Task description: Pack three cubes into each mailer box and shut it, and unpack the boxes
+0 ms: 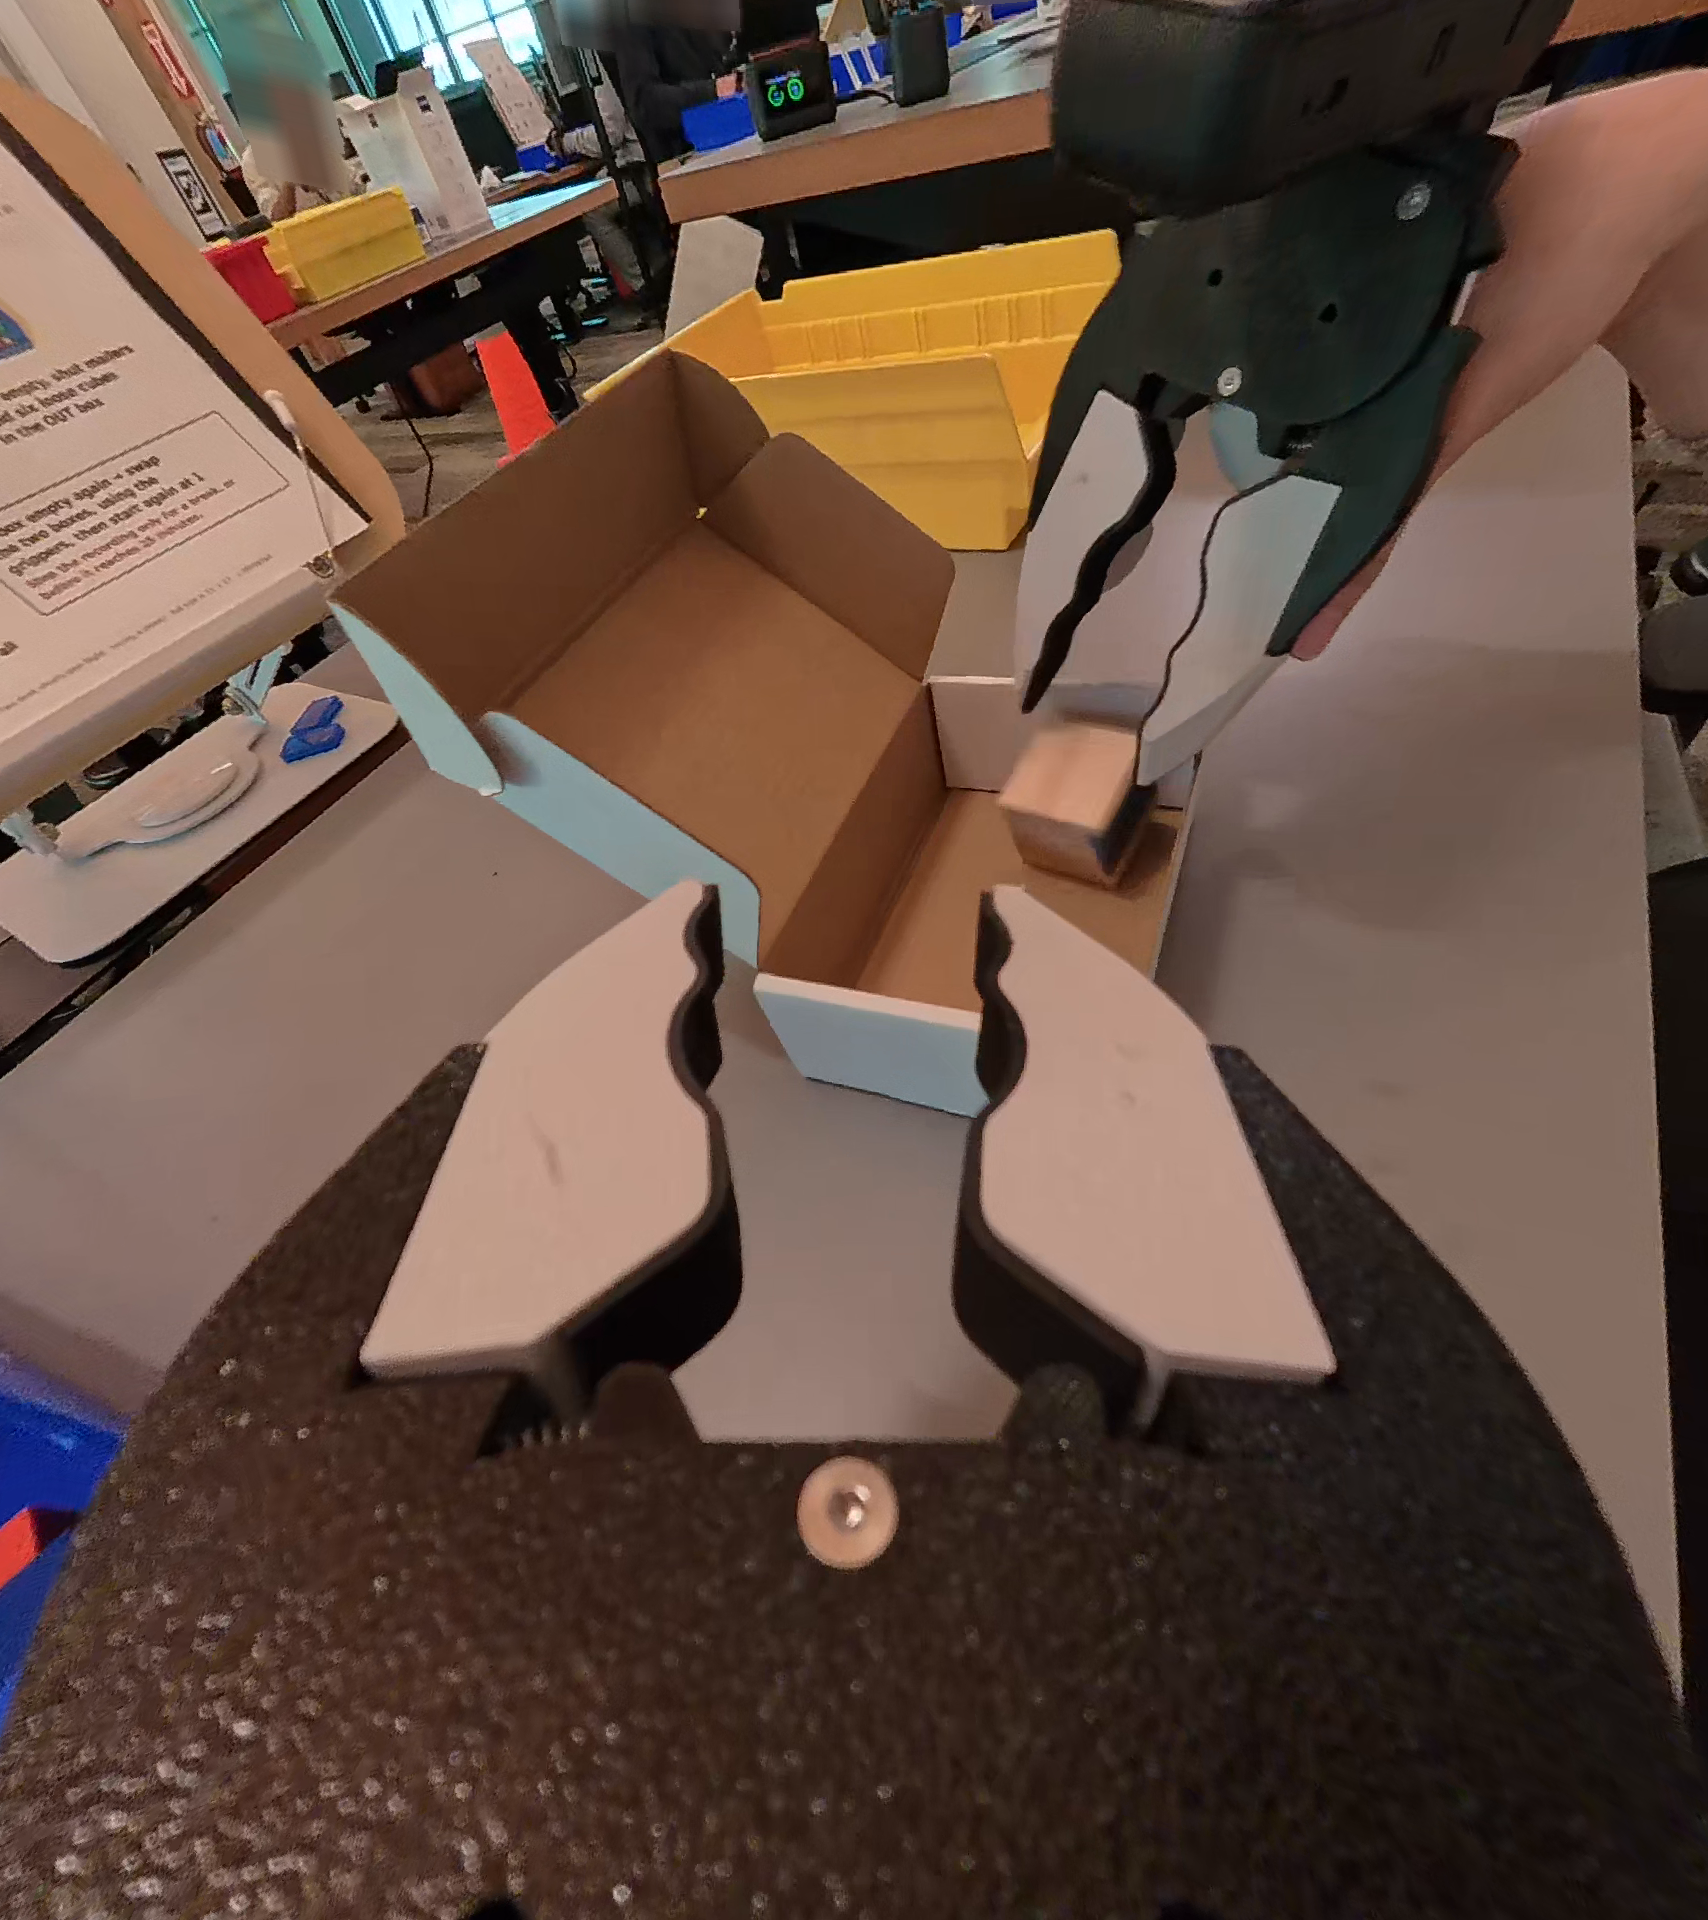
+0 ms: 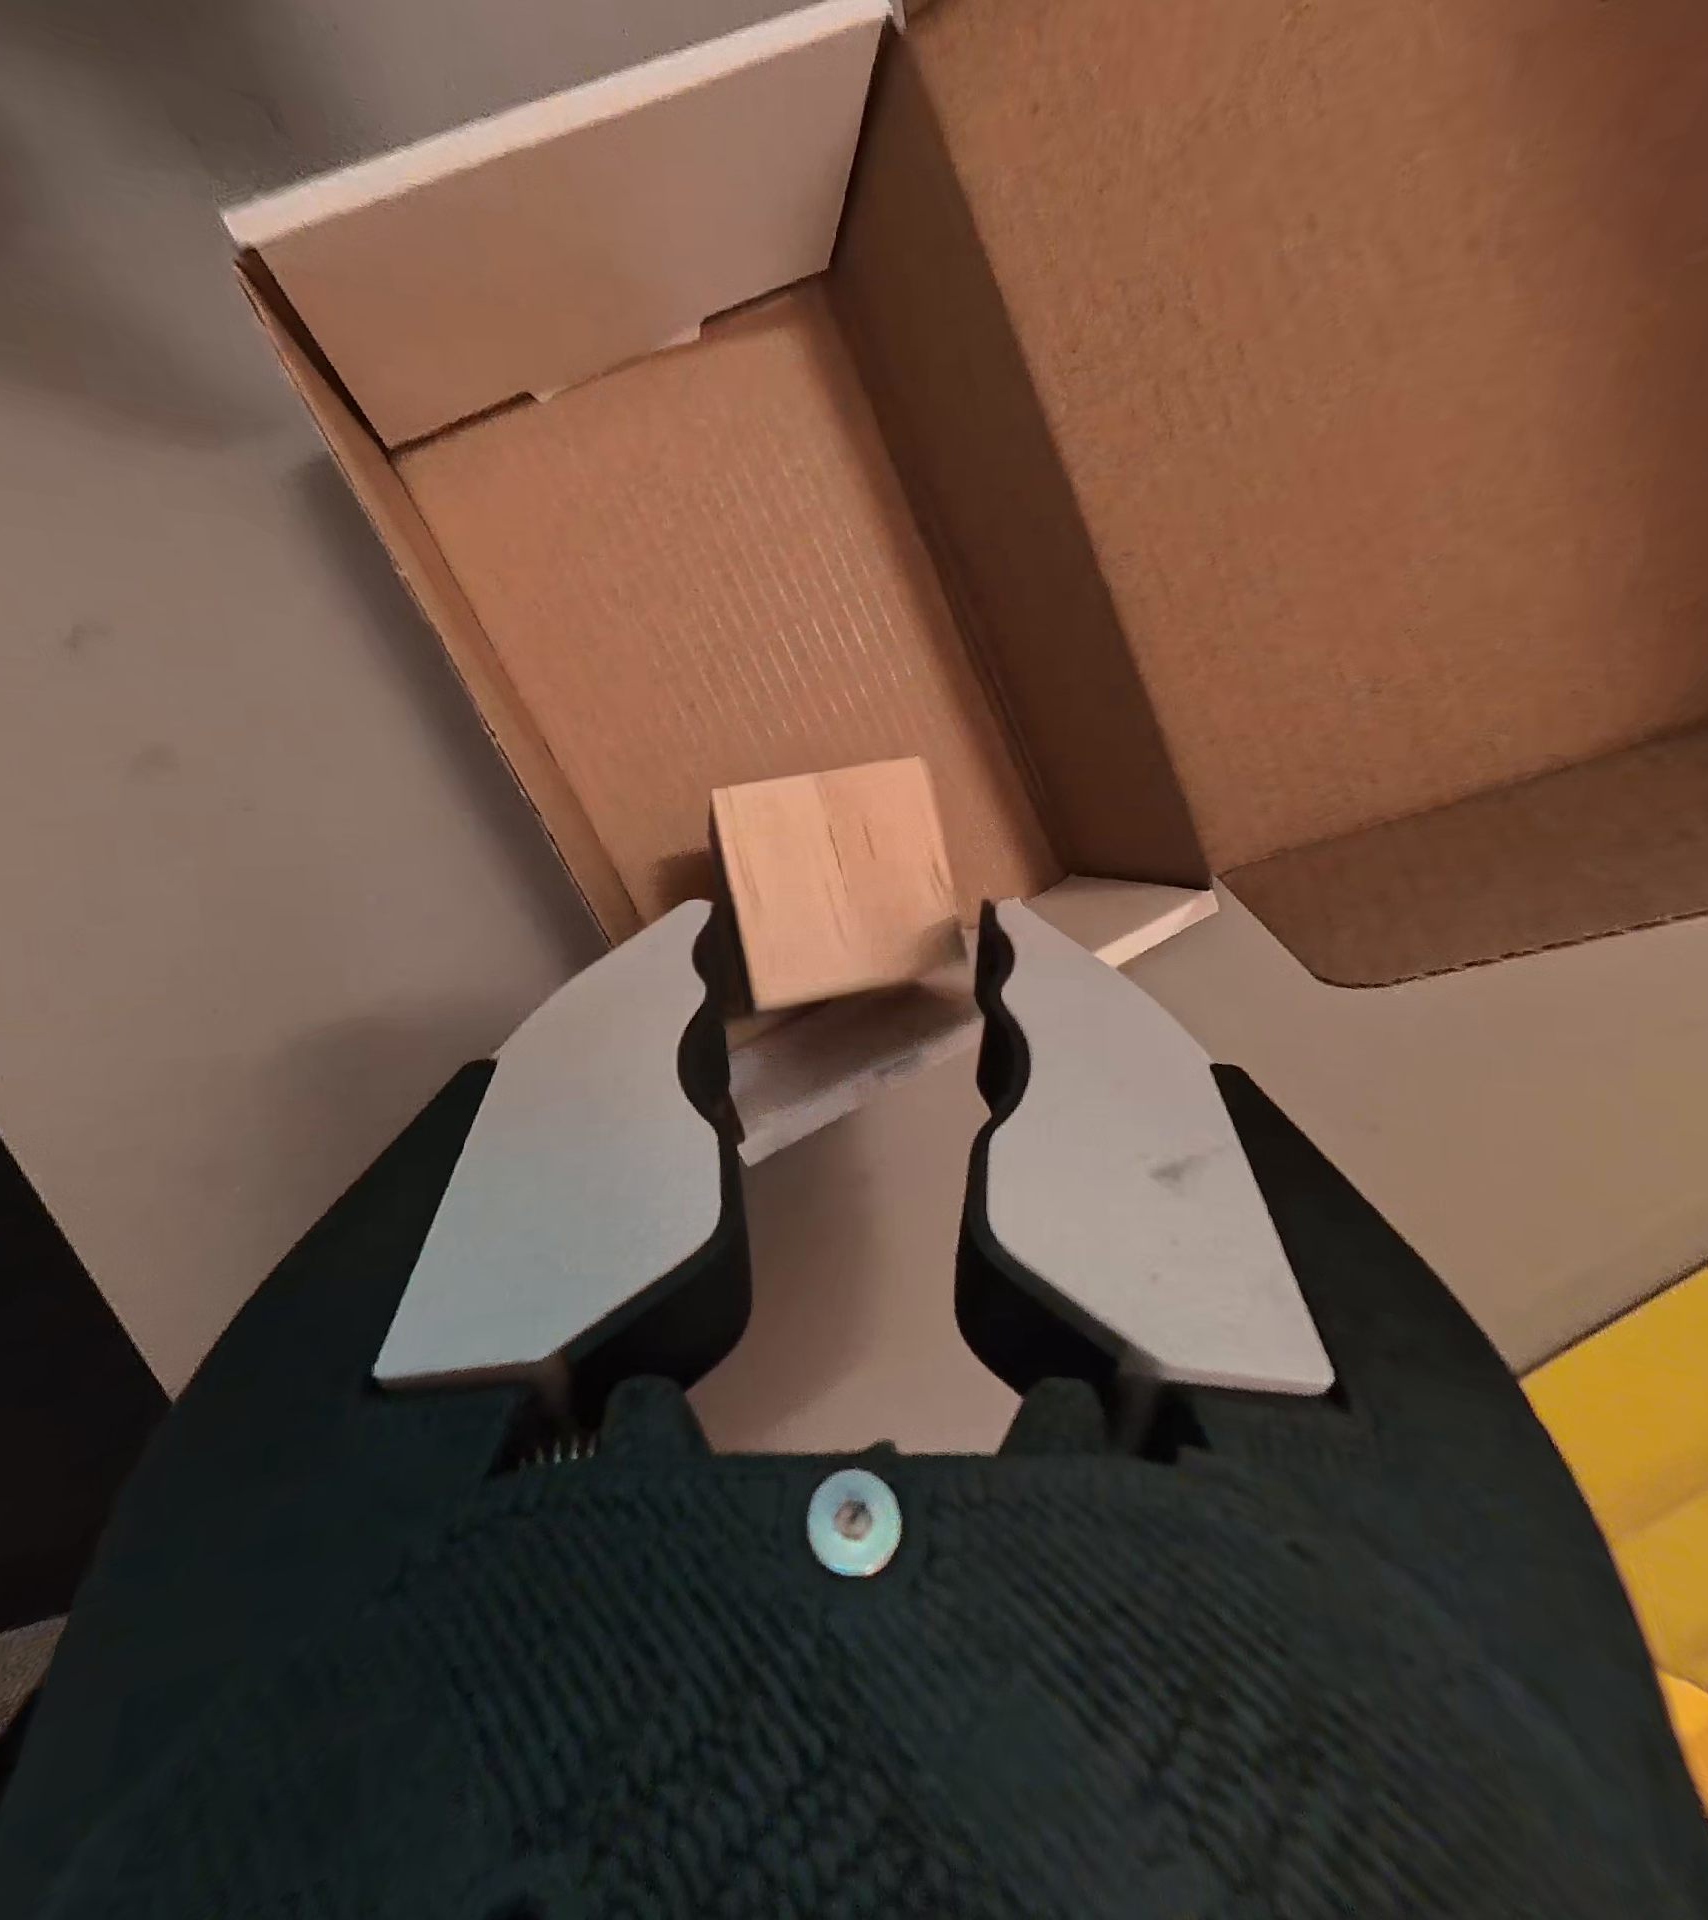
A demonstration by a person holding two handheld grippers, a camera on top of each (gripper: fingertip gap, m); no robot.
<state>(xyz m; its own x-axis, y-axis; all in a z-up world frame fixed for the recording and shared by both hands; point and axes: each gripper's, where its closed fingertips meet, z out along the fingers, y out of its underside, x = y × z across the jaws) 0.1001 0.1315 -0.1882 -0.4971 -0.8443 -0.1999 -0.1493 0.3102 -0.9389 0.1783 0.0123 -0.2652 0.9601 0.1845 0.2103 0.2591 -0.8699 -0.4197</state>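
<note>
A wooden cube (image 2: 834,883) is seen between the parted jaws of the right gripper (image 2: 845,940), over the mailer box (image 2: 684,623) at 12 o'clock; if tilted, it could jam. The left gripper (image 1: 845,935) is held released.

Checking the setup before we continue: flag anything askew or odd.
The wooden cube sits tilted at the end of the open mailer box, just beyond the right tool, not flat. Nothing else stands out.

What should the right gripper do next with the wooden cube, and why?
Probably lift the right gripper straight up, jaws left open. Its jaws stand wider than the wooden cube, which looks already released at the near end of the open mailer box; whether it is fully settled I cannot tell. The rest of the box floor is bare, so more cubes are needed. The left gripper is open and empty.
</note>
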